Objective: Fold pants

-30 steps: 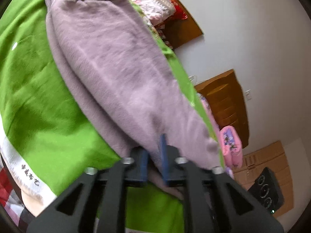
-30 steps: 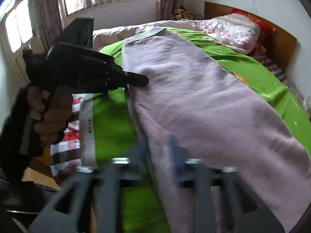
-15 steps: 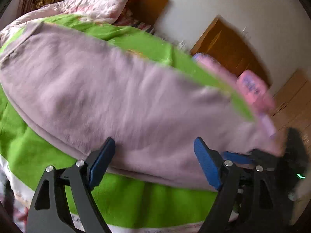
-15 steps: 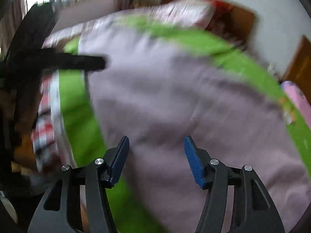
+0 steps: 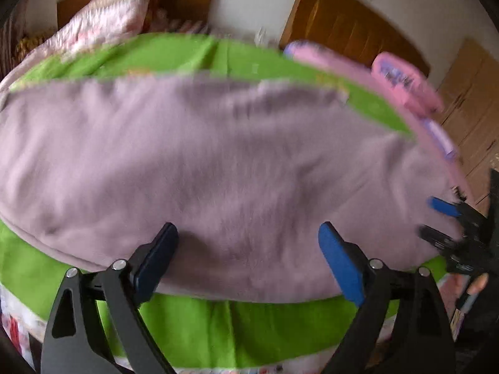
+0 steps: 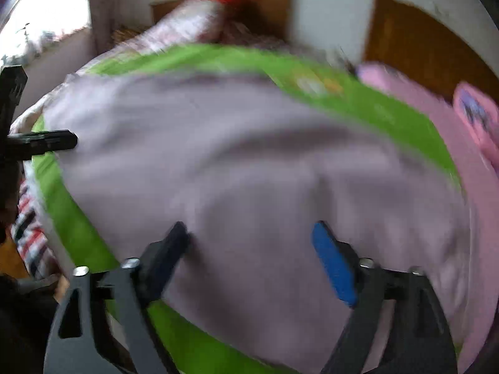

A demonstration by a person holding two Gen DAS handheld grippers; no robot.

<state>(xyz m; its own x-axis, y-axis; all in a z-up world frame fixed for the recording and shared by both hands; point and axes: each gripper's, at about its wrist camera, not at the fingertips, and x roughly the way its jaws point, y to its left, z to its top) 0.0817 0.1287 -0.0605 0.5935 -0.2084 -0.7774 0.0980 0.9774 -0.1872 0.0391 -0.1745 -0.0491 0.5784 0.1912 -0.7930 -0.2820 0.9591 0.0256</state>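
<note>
Bed (image 5: 193,327): pants (image 5: 218,162) flat, prob. unheld.

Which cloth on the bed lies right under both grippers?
The mauve pants, spread on the green sheet; the floral quilt lies far off at the headboard.

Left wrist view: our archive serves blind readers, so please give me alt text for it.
Mauve pants lie flat across a green bedspread. The left gripper, jaws opening and holding nothing, hangs over their near edge; the right gripper shows at right.

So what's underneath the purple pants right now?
The pants lie on a green bedsheet, which shows around their edges. Whatever sits directly beneath their middle is covered.
</note>
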